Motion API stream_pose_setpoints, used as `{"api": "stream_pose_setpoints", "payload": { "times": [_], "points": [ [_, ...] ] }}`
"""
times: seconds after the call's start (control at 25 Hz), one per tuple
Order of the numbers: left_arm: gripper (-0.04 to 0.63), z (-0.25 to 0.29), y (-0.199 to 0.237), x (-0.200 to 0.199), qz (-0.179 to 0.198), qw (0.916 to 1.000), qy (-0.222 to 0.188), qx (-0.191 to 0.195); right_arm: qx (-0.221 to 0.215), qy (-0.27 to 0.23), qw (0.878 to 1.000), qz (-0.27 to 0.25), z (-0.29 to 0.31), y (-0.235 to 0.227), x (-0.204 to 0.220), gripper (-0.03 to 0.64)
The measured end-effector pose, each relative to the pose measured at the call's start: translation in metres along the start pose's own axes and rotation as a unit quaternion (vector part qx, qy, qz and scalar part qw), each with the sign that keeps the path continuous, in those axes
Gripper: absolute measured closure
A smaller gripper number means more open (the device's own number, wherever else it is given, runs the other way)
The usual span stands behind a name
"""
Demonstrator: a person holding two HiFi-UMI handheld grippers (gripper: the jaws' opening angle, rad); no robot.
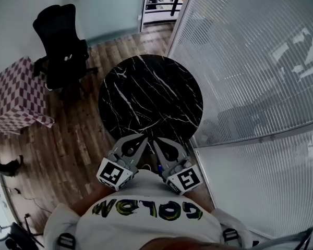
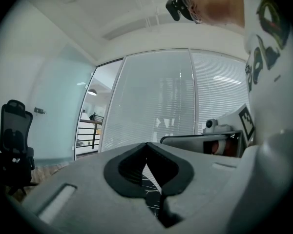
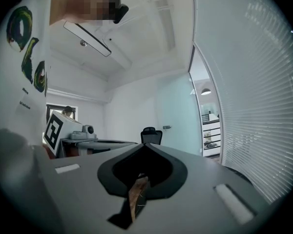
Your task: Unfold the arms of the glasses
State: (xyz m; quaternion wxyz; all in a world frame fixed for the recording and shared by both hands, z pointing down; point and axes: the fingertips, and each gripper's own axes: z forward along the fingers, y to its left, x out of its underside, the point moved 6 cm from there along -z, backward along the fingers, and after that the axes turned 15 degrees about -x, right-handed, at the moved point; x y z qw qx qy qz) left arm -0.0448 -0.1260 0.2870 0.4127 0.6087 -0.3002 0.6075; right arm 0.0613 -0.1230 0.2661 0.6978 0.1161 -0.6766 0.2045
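Left gripper (image 1: 144,138) and right gripper (image 1: 156,140): jaws together, nothing between them. No glasses visible ahead of either jaw pair or on the marble table (image 1: 146,92); task progress cannot be judged.

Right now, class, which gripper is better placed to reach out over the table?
Neither, clearly. The left gripper and right gripper sit side by side at the near edge of the table, tips almost meeting, both shut and empty. It's about even.
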Motion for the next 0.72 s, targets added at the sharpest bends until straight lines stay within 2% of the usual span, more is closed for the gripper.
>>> {"api": "stream_pose_setpoints", "payload": {
  "times": [0.24,0.36,0.56,0.72],
  "points": [
    [0.591,0.0011,-0.002,0.0047,-0.004,1.0,0.006,-0.001,0.004,0.001,1.0,-0.005,-0.0002,0.0011,-0.0003,0.615],
    [0.591,-0.0003,-0.0026,0.0042,-0.005,1.0,0.004,0.0,0.003,-0.016,1.0,-0.002,0.0002,0.0048,-0.0029,0.615],
    [0.591,-0.0024,-0.0062,0.0048,-0.01,0.9999,0.008,-0.003,0.013,0.004,1.0,0.001,-0.0083,0.0023,0.0037,0.615],
    [0.591,-0.0022,-0.0068,0.0075,-0.011,0.9999,0.01,-0.002,0.012,-0.008,1.0,-0.004,-0.0078,-0.0007,0.0035,0.615]
  ]
}}
